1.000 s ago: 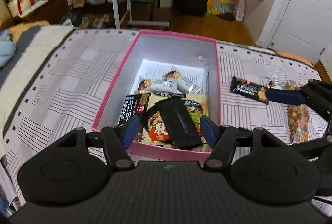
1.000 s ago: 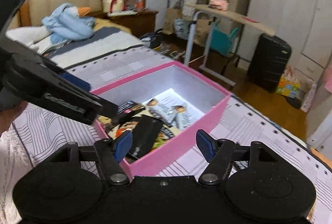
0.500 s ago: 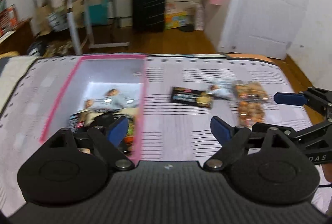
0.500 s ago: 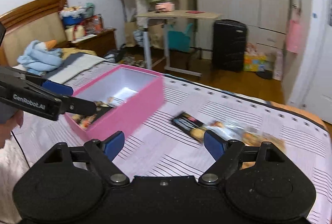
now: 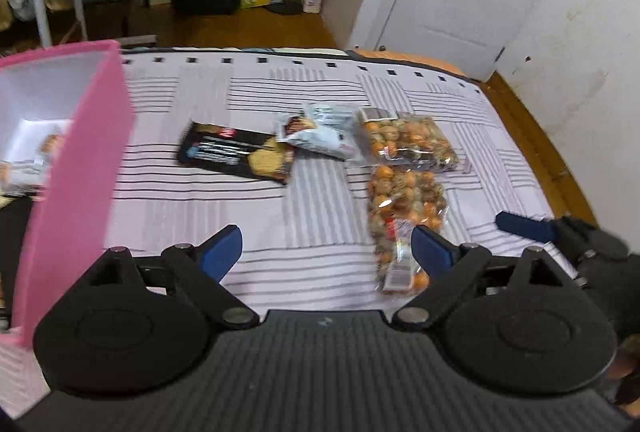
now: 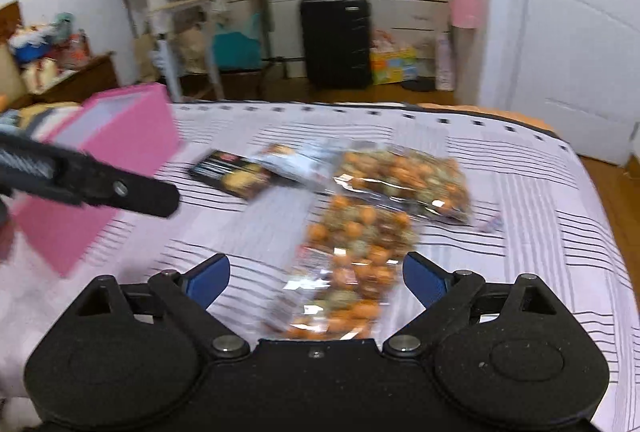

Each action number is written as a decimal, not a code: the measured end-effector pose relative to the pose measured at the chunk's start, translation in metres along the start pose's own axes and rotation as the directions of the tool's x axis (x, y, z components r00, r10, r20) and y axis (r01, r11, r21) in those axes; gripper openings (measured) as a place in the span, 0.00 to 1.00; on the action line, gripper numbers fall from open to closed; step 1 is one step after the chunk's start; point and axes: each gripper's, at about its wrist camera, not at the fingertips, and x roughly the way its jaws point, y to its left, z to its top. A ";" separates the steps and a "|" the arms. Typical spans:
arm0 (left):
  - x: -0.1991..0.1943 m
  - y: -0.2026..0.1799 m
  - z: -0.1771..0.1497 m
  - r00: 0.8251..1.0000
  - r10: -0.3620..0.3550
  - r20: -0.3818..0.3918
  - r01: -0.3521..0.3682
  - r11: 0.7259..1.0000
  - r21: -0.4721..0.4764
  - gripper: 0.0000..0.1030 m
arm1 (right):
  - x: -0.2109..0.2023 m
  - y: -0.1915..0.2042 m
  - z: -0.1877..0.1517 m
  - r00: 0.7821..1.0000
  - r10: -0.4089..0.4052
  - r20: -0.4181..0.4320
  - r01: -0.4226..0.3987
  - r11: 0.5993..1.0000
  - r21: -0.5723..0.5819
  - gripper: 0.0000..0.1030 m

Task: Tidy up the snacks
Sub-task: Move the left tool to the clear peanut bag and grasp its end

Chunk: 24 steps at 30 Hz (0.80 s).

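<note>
Care is needed: right gripper [image 6: 316,282], jaws opening and empty, should straddle the near nut bag [image 6: 352,264] on the bed beside the pink box [image 6: 120,152], left gripper [image 5: 326,250] likewise opening.

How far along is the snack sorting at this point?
Partly done. Some packets already lie inside the pink cardboard box. Nothing is in hand: the left gripper and right gripper are empty, their jaws opening. Left on the striped bedspread: a black biscuit packet, a pale blue-white wrapper and two clear bags of orange coated nuts, the nearer one in front of the right gripper.
</note>
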 end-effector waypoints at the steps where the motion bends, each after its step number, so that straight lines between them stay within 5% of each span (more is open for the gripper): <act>1: 0.008 -0.002 -0.001 1.000 -0.009 -0.001 0.009 1.000 -0.001 0.88 | 0.009 -0.006 -0.004 1.000 -0.014 -0.007 0.014 1.000 0.007 0.93; 8: 0.057 -0.014 -0.005 0.995 -0.093 -0.027 0.094 0.995 0.025 0.79 | 0.047 -0.042 -0.026 0.988 0.125 -0.095 -0.106 0.977 0.183 0.94; 15: 0.103 -0.016 -0.012 0.979 -0.151 -0.136 0.141 0.987 -0.081 0.56 | 0.055 -0.040 -0.033 0.982 0.184 -0.053 -0.167 0.959 0.228 1.00; 21: 0.116 -0.028 -0.016 0.967 -0.207 -0.149 0.202 0.978 -0.048 0.31 | 0.068 -0.020 -0.029 0.992 0.109 -0.060 -0.104 0.991 0.085 1.00; 24: 0.120 -0.031 -0.017 0.970 -0.188 -0.155 0.186 0.982 -0.032 0.32 | 0.076 -0.012 -0.028 0.997 0.052 -0.058 -0.050 0.998 0.030 1.00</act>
